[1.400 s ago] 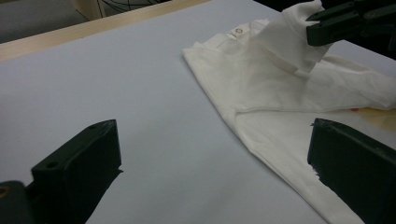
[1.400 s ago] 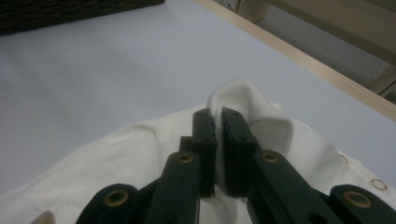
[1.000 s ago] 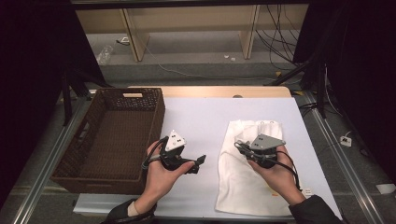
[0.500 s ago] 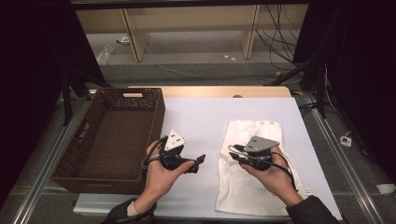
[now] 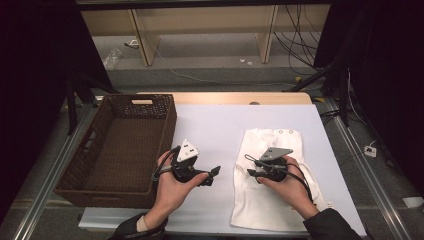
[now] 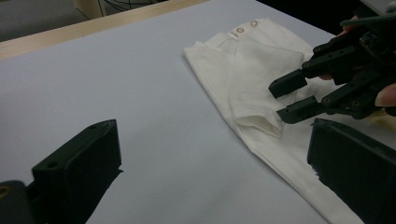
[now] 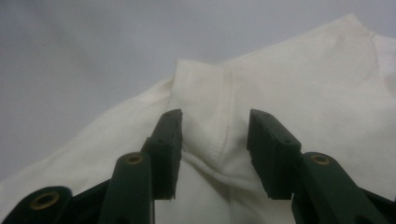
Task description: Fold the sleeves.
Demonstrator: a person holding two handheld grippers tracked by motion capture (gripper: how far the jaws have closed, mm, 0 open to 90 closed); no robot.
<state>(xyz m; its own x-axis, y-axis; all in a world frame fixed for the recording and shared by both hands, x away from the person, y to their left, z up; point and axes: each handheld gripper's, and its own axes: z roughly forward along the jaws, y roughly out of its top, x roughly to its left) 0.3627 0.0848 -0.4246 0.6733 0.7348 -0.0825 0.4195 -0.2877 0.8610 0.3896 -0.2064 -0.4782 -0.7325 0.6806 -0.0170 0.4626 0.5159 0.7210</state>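
Cloth: a white cloth [image 5: 272, 185] lies flat on the table [image 5: 220, 125], at about 4 o'clock from the table's middle. It has a folded flap near its left edge and two small round snaps at its top.
Right hand: the right hand [image 5: 290, 187] comes in from 5 o'clock and rests over the cloth. Its fingers wrap around the tool from behind.
Right gripper: the right gripper [image 5: 251, 172] points toward 9 o'clock, low over the cloth's left side. In the left gripper view [image 6: 292, 98] its two black tips sit one above the other.
Right jaws: they are apart and have just been opening. A raised fold with a seam sits between them. The pads do not press on it.
Left hand: the left hand [image 5: 172, 187] comes in from 6 o'clock and is held beside the basket [image 5: 85, 165].
Left gripper: the left gripper [image 5: 215, 172] points toward 3 o'clock, at the cloth, over the bare table.
Left jaws: they are wide apart with nothing between them.
Gap: the two grippers face each other, near but not touching.
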